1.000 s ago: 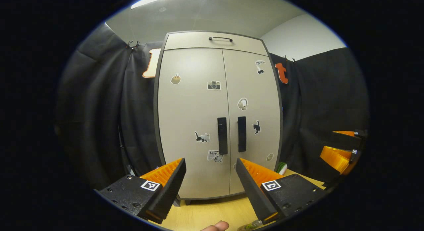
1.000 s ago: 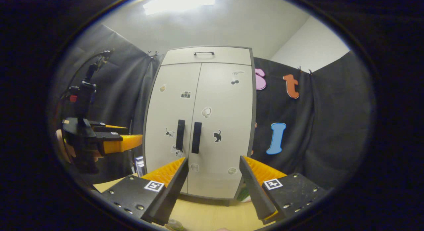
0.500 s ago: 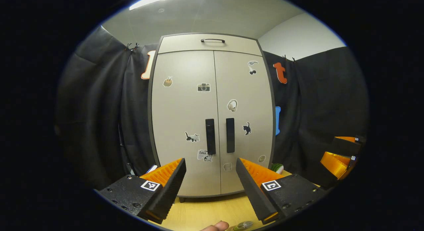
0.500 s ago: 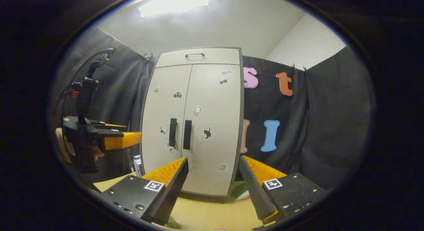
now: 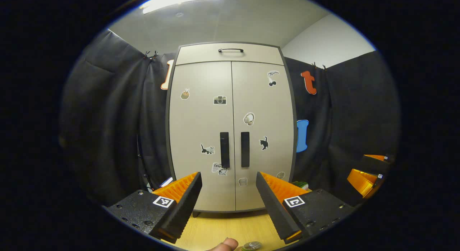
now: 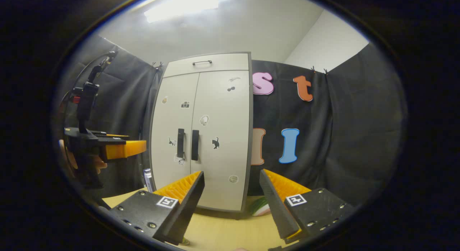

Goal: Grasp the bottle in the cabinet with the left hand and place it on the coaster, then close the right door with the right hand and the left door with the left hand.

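1. Nearest in the left gripper view, the left gripper (image 5: 229, 204) had its fingers spread wide with nothing between them; a fingertip (image 5: 223, 245) showed at the bottom edge.
2. Beside that fingertip, something small and clear (image 5: 251, 245) sat on the wooden table (image 5: 215, 229); possibly the bottle's top, too little visible to tell.
3. The right gripper (image 6: 231, 204) was likewise spread and empty.
4. Farther off, the cabinet (image 5: 231, 128) stood with both the left door (image 5: 201, 136) and the right door (image 5: 264, 136) flush shut, handles (image 5: 234, 149) side by side.
5. The task looked finished; pulling both grippers straight back would avoid nudging anything.
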Action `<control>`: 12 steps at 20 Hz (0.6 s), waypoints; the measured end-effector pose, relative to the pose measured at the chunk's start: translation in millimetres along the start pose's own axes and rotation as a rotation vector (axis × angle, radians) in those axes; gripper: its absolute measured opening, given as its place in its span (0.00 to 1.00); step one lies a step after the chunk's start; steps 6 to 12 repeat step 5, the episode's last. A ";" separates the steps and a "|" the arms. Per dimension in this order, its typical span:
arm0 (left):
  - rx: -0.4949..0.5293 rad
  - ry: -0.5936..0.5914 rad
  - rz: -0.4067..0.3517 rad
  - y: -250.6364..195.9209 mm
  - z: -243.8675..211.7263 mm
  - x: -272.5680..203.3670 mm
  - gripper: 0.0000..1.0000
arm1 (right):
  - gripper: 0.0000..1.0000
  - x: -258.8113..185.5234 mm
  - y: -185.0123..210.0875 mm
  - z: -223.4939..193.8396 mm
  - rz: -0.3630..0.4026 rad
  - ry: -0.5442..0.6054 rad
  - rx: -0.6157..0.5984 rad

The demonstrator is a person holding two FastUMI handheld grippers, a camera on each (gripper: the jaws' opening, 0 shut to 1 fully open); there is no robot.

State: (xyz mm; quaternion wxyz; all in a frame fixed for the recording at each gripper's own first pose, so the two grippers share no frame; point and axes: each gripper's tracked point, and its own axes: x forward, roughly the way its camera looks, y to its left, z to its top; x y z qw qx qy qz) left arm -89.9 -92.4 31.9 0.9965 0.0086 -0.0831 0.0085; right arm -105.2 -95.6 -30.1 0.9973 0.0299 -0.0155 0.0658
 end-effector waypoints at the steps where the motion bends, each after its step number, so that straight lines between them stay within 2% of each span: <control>1: 0.010 0.000 -0.007 0.1 -0.1 0.9 0.95 | 0.94 0.9 1.8 -0.4 0.003 -0.002 0.005; 3: 0.022 0.005 -0.009 1.0 -2.0 1.6 0.95 | 0.93 3.9 7.9 0.5 0.002 -0.006 0.009; 4: 0.024 0.005 -0.010 2.5 -2.5 1.6 0.95 | 0.90 6.3 11.1 2.5 -0.003 -0.011 0.010; 5: 0.023 0.000 -0.008 5.8 -2.0 3.9 0.95 | 0.94 9.4 14.5 3.7 -0.008 -0.017 0.012; 12: 0.023 0.000 -0.008 5.8 -2.0 3.9 0.95 | 0.94 9.4 14.5 3.7 -0.008 -0.017 0.012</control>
